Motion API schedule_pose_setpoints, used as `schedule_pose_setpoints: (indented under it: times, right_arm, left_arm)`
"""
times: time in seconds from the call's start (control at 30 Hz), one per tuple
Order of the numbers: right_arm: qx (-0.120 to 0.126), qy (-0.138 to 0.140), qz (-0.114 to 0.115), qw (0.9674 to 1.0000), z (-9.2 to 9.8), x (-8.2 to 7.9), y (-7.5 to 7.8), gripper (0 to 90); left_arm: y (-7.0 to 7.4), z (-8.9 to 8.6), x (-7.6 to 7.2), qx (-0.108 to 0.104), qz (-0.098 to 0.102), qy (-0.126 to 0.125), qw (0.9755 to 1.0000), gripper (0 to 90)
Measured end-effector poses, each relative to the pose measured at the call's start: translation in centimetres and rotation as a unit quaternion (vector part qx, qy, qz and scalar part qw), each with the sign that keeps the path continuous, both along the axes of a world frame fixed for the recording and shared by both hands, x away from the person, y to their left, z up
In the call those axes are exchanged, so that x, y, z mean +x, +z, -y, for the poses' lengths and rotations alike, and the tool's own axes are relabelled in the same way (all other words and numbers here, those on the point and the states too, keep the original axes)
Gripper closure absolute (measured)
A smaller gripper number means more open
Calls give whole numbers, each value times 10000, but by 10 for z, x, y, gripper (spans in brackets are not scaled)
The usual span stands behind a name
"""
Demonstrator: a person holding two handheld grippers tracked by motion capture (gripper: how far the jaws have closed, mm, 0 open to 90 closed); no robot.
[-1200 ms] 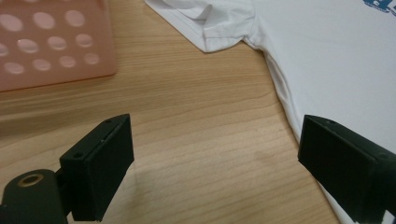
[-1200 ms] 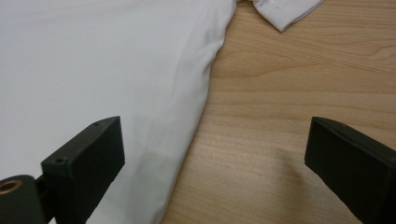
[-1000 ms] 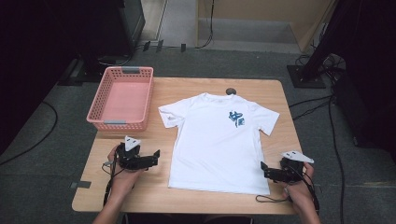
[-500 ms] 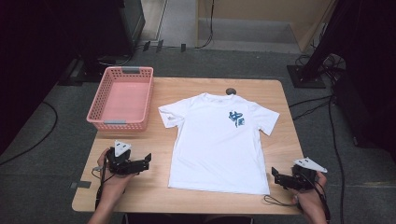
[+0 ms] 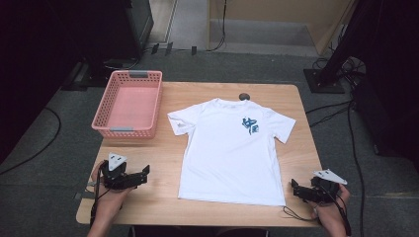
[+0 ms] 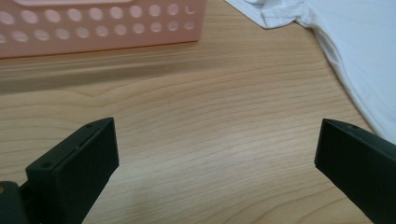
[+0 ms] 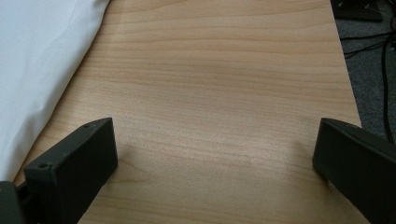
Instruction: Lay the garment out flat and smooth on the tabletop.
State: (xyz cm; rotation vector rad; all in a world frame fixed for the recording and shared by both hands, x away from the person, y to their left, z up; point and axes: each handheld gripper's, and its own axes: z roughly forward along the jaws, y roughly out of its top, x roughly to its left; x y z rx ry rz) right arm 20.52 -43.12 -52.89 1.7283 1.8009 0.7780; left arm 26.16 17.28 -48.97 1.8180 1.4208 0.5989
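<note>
Basket (image 5: 129, 102): pink, at table's (image 5: 163, 163) far left corner. Left gripper (image 5: 144, 175): near left front edge, jaws spread wide over bare wood, holding nothing. Shirt (image 5: 232, 148): white, blue chest print, spread flat mid-table, collar away from person, apart from both grippers. Right gripper (image 5: 295, 189): at front right corner just beside shirt hem, jaws spread wide, empty.

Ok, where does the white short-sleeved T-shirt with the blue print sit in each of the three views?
High view: the white short-sleeved T-shirt lies flat mid-table, between both grippers.
Left gripper view: its sleeve and side edge fill the upper right.
Right gripper view: its side edge runs down the left.
Shared landmark: the light wooden table, bare beside the shirt.
</note>
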Motion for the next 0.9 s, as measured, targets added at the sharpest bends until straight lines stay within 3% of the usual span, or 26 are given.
schedule_pose_setpoints:
  times: [0.47, 0.63, 0.83, 0.9]
  right_arm:
    - [7, -2, 0, 10000, 0, 0, 0, 0]
    - [4, -2, -2, 10000, 0, 0, 0, 0]
    - [8, -6, -3, 10000, 0, 1, 0, 0]
    - [9, -6, -3, 10000, 0, 1, 0, 0]
  left_arm:
    - [0, -44, -9, -23, -64, 317, 9995, 0]
    - [-2, -58, -12, -65, -52, 242, 9997, 0]
    - [-4, -79, -15, -353, -136, 278, 9989, 0]
    - [-4, -88, -17, -535, -98, 317, 9980, 0]
